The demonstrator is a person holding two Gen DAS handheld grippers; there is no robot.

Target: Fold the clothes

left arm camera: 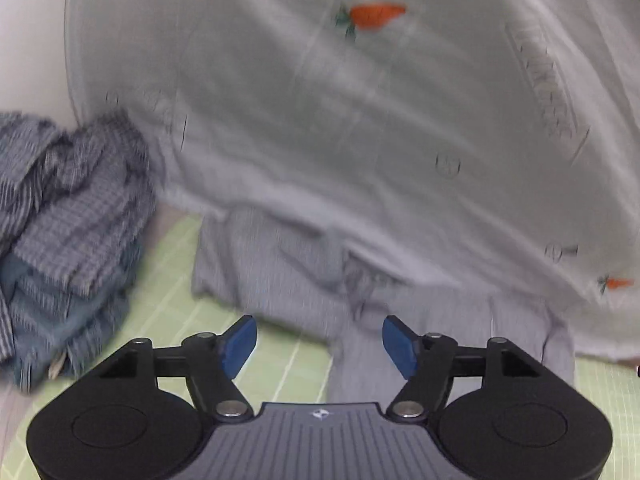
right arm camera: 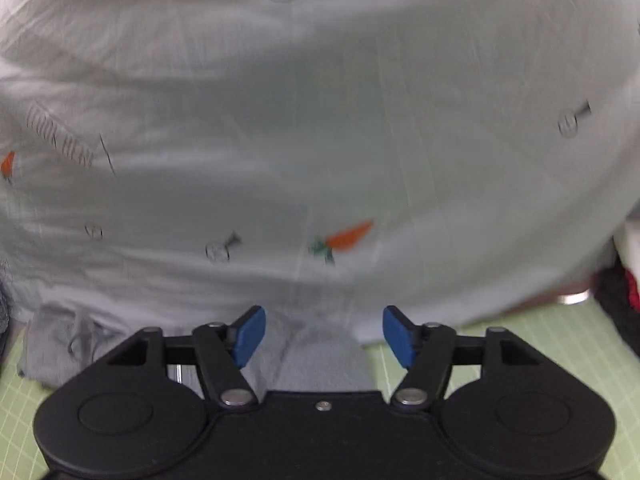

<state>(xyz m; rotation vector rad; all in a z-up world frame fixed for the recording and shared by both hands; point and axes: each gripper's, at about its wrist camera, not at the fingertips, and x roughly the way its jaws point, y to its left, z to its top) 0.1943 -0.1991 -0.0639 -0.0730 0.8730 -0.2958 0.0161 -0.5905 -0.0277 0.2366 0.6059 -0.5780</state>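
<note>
white shirt (right arm camera: 320, 120) lies ahead; both grippers' blue fingers (left arm camera: 240, 346) (right arm camera: 250, 336) spread wide, empty.

Ahead of both my hands the white carrot-print shirt (left arm camera: 360, 120) fills the way like a wall. A crumpled blue checked heap (left arm camera: 68, 232) blocks my far left. Bare green surface (left arm camera: 280, 360) lies open just under my left fingers (left arm camera: 240, 344), beside grey cloth (right arm camera: 320, 360).

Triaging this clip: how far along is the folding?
Early. Nothing looks folded: the white carrot-print shirt lies spread over a grey garment, and a blue checked pile sits crumpled beside it. In hand: nothing; left gripper and right gripper are open. All folding remains.
</note>
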